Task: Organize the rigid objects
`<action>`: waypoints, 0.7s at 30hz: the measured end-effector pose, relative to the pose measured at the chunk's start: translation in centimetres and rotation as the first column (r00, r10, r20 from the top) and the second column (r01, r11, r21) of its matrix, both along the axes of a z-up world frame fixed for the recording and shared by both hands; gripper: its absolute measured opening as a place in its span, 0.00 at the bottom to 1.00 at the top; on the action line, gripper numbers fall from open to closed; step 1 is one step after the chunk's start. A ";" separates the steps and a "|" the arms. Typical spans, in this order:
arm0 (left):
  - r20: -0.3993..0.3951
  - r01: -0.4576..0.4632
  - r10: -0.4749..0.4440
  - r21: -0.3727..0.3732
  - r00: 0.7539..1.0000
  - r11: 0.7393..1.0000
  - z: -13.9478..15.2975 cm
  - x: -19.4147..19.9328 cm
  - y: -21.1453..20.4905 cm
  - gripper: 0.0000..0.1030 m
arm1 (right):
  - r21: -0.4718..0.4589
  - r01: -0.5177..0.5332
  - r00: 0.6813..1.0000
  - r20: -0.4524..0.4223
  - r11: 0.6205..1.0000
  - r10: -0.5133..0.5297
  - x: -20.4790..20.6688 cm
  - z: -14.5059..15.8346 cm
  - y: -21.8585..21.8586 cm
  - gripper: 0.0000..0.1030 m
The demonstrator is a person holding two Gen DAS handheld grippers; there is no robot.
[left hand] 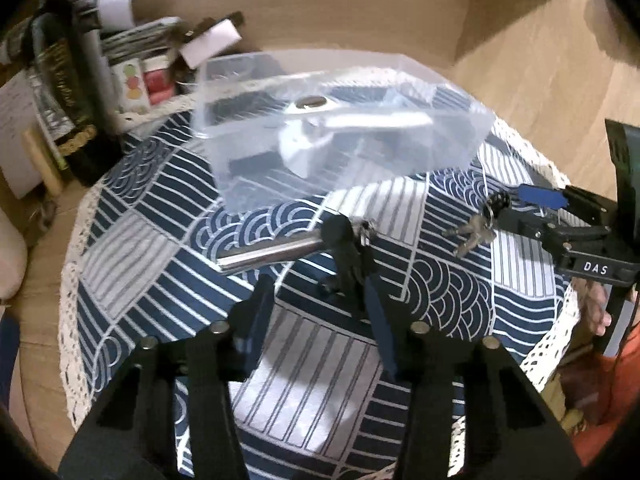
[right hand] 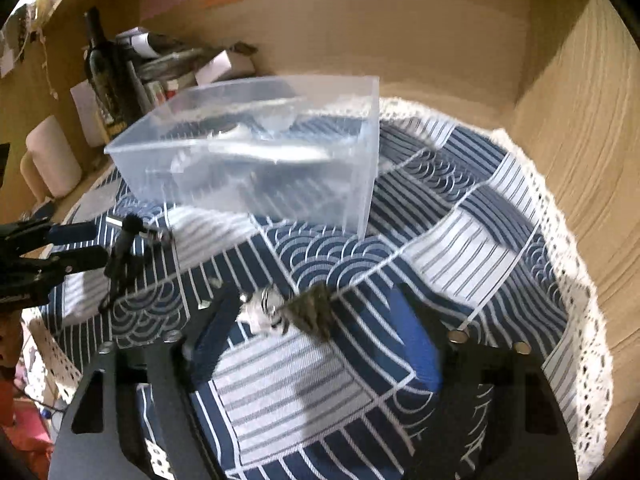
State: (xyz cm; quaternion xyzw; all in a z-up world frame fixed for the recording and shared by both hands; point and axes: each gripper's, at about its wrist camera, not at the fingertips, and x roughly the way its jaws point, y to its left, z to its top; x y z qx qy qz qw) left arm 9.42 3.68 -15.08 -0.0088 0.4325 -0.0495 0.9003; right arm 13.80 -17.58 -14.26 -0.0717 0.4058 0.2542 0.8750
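Note:
A clear plastic box stands on the blue patterned tablecloth and holds a silvery tool; it also shows in the right wrist view. My left gripper is open, its fingers either side of a chrome tube with a black strap lying on the cloth. My right gripper is open around a bunch of keys. In the left wrist view the right gripper reaches in from the right, the keys at its tips.
Bottles, papers and small boxes crowd the back left. A wooden wall rings the table. The cloth's lace edge marks the table rim.

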 end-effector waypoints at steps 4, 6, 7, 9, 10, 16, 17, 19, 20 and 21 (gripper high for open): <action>-0.020 0.011 -0.011 -0.004 1.000 1.000 -0.5 0.8 -0.6 0.42 | -0.003 0.003 1.000 -0.016 1.000 -0.003 0.1 -0.5 -0.2 0.51; -0.028 0.019 -0.019 -0.009 0.999 1.000 -0.8 1.3 -1.0 0.39 | -0.003 -0.004 1.000 -0.020 1.000 0.004 0.4 -0.7 -0.1 0.44; -0.032 0.027 -0.028 -0.015 0.999 1.000 -1.0 1.4 -1.1 0.33 | -0.009 -0.007 1.000 -0.020 1.000 0.007 0.5 -0.7 0.0 0.41; -0.036 0.041 -0.041 -0.016 0.998 0.999 -1.2 1.6 -1.3 0.29 | -0.020 -0.018 1.000 -0.022 1.000 0.018 0.8 -0.9 0.2 0.36; -0.028 0.042 -0.042 -0.010 0.999 0.999 -1.2 1.6 -1.4 0.29 | -0.024 -0.027 0.999 -0.028 0.999 0.026 0.8 -1.0 0.3 0.30; 0.018 0.019 -0.019 -0.014 1.000 1.000 -0.1 0.9 -0.8 0.29 | 0.000 -0.006 1.000 0.002 1.000 0.006 0.6 -0.2 -0.2 0.30; 0.029 0.016 -0.015 -0.016 0.999 1.000 0.3 0.7 -0.7 0.29 | 0.009 0.000 1.000 0.011 1.000 0.000 0.5 0.2 -0.3 0.30; 0.064 0.004 -0.003 -0.015 0.998 1.000 1.2 0.4 -0.3 0.29 | 0.033 0.007 0.999 0.036 0.999 -0.008 0.4 1.2 -0.6 0.30; 0.079 0.001 0.000 -0.011 0.997 1.000 1.6 0.3 -0.2 0.29 | 0.043 0.009 0.999 0.047 0.999 -0.011 0.3 1.7 -0.6 0.30; 0.096 -0.002 0.003 -0.008 0.995 1.000 2.0 0.1 -0.1 0.29 | 0.053 0.009 0.998 0.061 0.999 -0.012 0.2 2.2 -0.5 0.30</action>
